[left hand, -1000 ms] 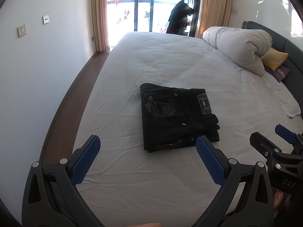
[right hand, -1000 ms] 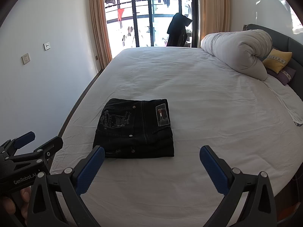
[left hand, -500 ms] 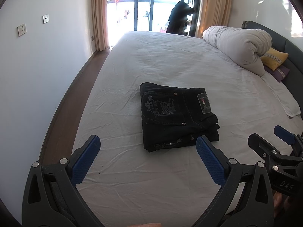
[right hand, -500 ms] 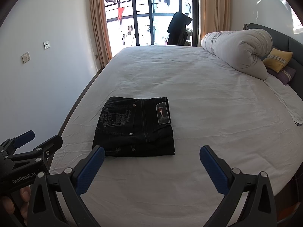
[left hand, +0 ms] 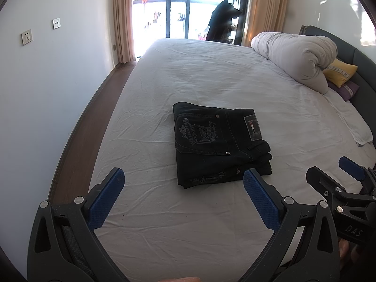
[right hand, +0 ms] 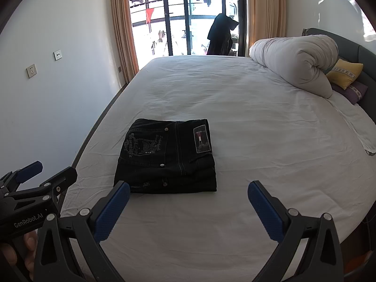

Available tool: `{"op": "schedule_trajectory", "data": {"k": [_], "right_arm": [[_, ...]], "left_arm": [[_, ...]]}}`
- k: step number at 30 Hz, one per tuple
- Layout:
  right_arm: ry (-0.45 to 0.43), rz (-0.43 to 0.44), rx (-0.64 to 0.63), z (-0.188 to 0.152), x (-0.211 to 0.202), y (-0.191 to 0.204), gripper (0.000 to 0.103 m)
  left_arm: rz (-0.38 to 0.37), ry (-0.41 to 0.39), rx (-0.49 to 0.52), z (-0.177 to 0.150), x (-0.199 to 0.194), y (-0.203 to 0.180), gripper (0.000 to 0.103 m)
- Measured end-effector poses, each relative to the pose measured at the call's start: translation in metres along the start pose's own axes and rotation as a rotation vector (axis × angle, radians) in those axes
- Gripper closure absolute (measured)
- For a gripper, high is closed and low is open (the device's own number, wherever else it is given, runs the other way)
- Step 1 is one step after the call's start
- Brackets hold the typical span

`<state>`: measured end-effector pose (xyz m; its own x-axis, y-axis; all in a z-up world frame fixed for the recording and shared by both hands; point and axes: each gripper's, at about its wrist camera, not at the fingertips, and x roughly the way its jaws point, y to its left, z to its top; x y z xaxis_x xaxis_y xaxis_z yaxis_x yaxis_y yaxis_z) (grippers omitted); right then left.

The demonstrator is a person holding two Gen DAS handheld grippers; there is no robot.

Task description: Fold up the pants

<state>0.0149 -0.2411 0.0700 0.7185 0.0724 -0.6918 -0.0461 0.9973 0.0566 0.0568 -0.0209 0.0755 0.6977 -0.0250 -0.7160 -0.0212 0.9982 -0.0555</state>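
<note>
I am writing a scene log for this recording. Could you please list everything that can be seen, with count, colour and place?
pants: one, black, folded, on the bed near its front left
bed: one, white sheet
rolled duvet: one, off-white, far right of bed
cushions: two, yellow on purple, beside the duvet
curtains: two, tan, beside the balcony door
wall sockets: two, white, left wall
left gripper: one, black with blue pads, open, empty
right gripper: one, same colours, open, empty

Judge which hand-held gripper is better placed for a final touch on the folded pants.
Left, marginally. The pants lie folded on the bed; the near edge sits almost between the left hand-held gripper fingers. The right hand-held gripper, also open, has the stack off toward its left finger.
</note>
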Motion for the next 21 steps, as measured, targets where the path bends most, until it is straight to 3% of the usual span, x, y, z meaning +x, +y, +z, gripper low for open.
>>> {"op": "schedule_trajectory", "data": {"k": [21], "right_arm": [[0.007,0.002,-0.001,-0.0044,0.0027,-0.0016,0.000]], "left_arm": [[0.007,0.018,-0.001,-0.0024,0.0045,0.0005,0.000]]}}
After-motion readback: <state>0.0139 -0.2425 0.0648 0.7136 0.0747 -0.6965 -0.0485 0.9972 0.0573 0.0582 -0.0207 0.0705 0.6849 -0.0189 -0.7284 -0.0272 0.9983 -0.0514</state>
